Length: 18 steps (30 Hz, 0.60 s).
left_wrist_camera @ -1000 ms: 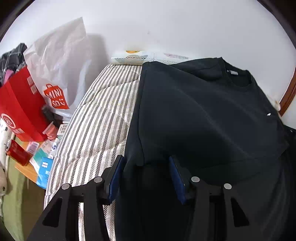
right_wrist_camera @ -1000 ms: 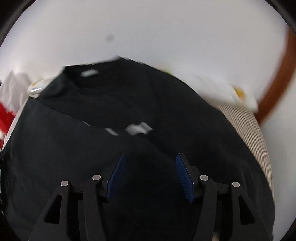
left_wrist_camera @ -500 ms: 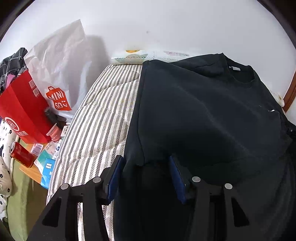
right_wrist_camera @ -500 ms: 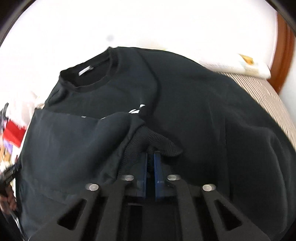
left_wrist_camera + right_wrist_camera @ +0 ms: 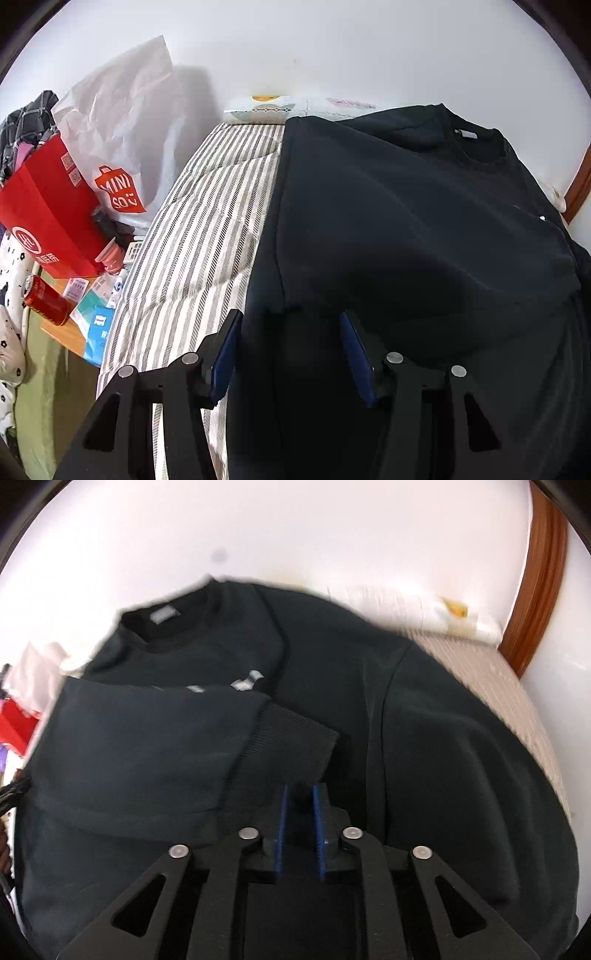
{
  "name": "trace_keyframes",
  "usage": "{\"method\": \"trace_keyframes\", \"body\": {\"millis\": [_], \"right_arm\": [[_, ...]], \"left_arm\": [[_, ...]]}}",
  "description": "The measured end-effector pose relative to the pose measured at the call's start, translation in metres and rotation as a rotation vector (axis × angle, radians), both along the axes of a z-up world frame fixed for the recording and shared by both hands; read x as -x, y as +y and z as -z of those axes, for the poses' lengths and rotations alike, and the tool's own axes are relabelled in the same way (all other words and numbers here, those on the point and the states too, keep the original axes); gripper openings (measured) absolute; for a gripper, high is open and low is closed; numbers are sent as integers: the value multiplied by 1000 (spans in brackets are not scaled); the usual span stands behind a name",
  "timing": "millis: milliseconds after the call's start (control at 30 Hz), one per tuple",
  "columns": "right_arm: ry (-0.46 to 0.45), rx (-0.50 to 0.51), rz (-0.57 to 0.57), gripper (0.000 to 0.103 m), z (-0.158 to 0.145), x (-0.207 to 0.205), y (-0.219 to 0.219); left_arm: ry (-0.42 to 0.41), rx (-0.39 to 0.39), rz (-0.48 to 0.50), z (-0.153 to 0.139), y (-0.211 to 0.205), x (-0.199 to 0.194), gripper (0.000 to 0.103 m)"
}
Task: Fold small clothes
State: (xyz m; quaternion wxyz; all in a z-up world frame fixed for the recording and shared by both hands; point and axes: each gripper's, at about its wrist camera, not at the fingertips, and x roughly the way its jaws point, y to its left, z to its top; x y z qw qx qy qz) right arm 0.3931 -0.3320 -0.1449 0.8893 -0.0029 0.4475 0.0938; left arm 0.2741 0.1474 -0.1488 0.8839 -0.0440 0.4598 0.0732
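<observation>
**A:** so what's the sweatshirt [image 5: 424, 720] looking like?

**B:** dark, nearly black, crew neck with a pale tag inside the collar. It's lying flat on the bed [image 5: 199, 236], neck toward the wall. One sleeve [image 5: 155, 746] is folded across the chest, its ribbed cuff [image 5: 295, 734] ending near the middle, and it half covers some white print.

**A:** and the grippers?

**B:** right gripper [image 5: 301, 794] sits just short of the cuff. Its jaws have just been opening, narrow gap, and the cuff lies free in front of them, so it's let go. Left gripper [image 5: 290, 321] is spread over the sweatshirt's side edge at the hem. Fabric sits between its fingers, but whether the pads actually press it, can't tell.

**A:** anything around it?

**B:** striped cover on the bed, then a white bag [image 5: 125, 122], a red bag [image 5: 48, 206] and a red can [image 5: 46, 300] off the side.
</observation>
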Motion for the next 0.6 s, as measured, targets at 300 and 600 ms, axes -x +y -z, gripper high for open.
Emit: {"method": "trace_keyframes", "body": {"millis": [300, 600], "right_arm": [[-122, 170, 260, 72, -37, 97, -127], [40, 198, 454, 72, 16, 178, -254]], "left_arm": [[-13, -28, 35, -18, -38, 33, 63], [-5, -52, 64, -28, -83, 68, 64]]}}
